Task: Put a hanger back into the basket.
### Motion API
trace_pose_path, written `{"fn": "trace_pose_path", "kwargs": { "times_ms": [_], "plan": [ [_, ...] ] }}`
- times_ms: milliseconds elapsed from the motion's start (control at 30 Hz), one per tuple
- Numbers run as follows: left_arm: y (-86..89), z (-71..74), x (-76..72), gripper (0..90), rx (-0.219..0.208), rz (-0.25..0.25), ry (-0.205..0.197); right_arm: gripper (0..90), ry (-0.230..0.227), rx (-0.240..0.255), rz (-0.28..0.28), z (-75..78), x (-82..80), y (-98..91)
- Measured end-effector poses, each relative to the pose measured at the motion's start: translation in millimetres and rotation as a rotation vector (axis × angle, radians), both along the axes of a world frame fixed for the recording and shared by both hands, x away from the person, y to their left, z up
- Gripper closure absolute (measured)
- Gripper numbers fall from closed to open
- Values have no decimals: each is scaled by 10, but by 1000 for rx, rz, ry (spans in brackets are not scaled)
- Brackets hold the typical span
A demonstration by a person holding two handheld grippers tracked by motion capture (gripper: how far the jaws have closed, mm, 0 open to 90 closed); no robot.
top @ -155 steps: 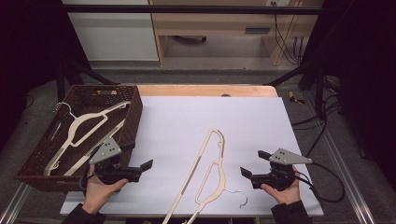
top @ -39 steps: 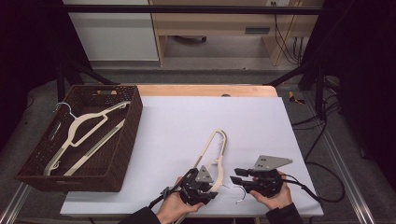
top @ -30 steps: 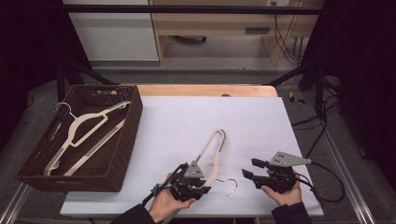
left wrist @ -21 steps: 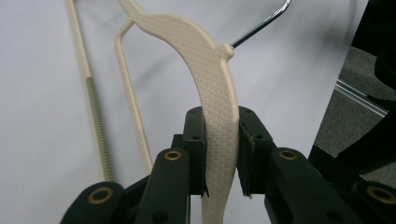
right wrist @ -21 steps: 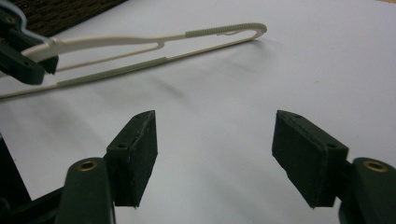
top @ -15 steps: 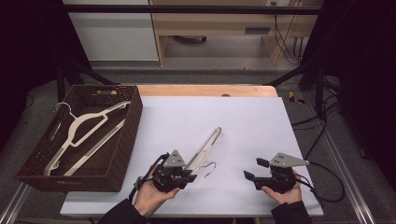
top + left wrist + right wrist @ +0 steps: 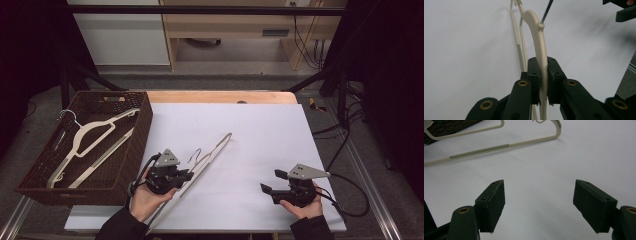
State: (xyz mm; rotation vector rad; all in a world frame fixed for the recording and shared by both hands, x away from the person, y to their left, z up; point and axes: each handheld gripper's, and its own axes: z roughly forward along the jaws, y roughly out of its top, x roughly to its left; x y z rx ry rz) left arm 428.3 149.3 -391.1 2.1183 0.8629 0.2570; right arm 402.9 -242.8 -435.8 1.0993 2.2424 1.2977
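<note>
A brown basket (image 7: 131, 150) sits at the left edge of the white worktop (image 7: 260, 135), with two cream hangers (image 7: 90, 145) lying inside it. Just right of the basket, the left tool (image 7: 186, 175) is held in a hand (image 7: 147, 197) that comes in from the bottom edge. Its jaws are clamped on a cream hanger (image 7: 212, 154), and in the left gripper view the pads (image 7: 534, 75) press on both sides of the hanger's (image 7: 539, 47) textured arm near the neck, where the metal hook (image 7: 547, 11) begins. In the high view the hanger runs on a slant from near the person's sleeve up and to the right toward the middle of the worktop, tilted on edge so that it looks thin, with its hook (image 7: 196, 155) just above the left tool. Well apart to the right, the right tool (image 7: 267, 192) rests in the other hand (image 7: 302, 205) near the front edge. Its jaws have just been opening and stand wide apart with nothing between them; in the right gripper view bare worktop (image 7: 539, 195) lies between them and the hanger (image 7: 506, 145) is farther off.
</note>
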Motion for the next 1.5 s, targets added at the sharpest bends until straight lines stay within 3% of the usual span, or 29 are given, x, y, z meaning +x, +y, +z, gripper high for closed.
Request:
{"fn": "trace_pose_path", "kwargs": {
  "times_ms": [133, 200, 333, 867, 1367, 1500],
  "plan": [
    [68, 3, 35, 842, -1, 28, -1, 218, -3, 6, -2, 2, -2, 1],
    [103, 2, 51, 860, -30, 22, 15, 203, -4, 10, -3, 3, -4, 2],
    [122, 45, 30, 862, -27, 29, -14, 195, -5, 9, -2, 6, -8, -1],
    [477, 524, -100, 862, -122, -36, -111, 154, -21, 12, -15, 35, -22, -36],
    [745, 890, -178, 862, -124, -82, -193, 85, -65, 21, -34, 86, -42, -72],
    [835, 1004, -190, 862, -129, -81, -209, 58, -71, 9, -64, 89, -40, -78]
  ]
}}
